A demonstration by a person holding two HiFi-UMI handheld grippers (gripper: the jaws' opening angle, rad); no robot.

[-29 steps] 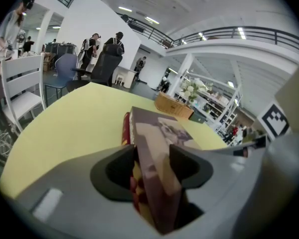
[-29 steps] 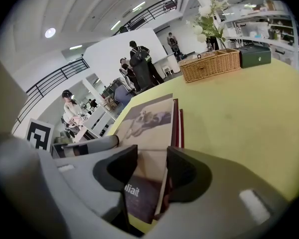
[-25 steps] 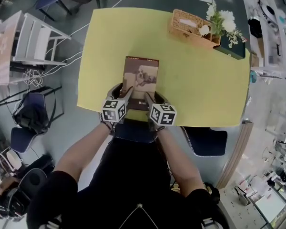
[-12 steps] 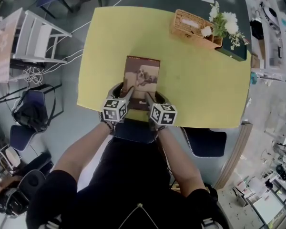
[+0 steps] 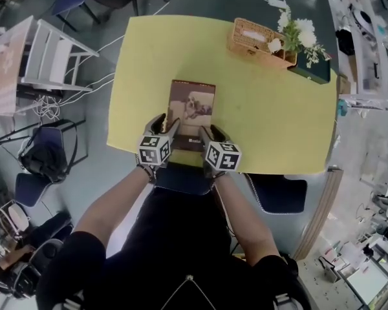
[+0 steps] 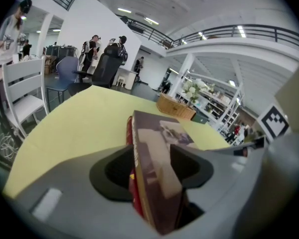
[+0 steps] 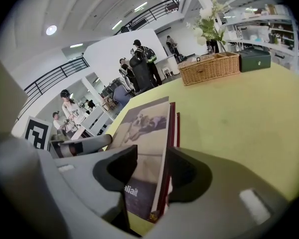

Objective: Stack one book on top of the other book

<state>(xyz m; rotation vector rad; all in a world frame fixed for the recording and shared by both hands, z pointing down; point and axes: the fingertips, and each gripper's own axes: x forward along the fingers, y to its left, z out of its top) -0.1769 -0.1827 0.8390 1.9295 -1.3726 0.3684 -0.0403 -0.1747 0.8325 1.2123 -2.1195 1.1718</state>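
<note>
The left claw [image 5: 168,124] is closed on the near left corner of the book stack [image 5: 193,108], one jaw above the cover and one below. In the left gripper view the left claw [image 6: 154,168] has both books filling its gap: the brown-covered book [image 6: 157,153] on top and the red book [image 6: 129,132] under it. The right claw [image 5: 210,133] clamps the near right corner of the same stack in the same way. The stack lies flat by the near edge of the yellow counter [image 5: 265,121], its long side running away from the person. At the far right corner, well apart from the books, stand a wicker basket [image 5: 252,41] and white flowers [image 5: 297,34].
</note>
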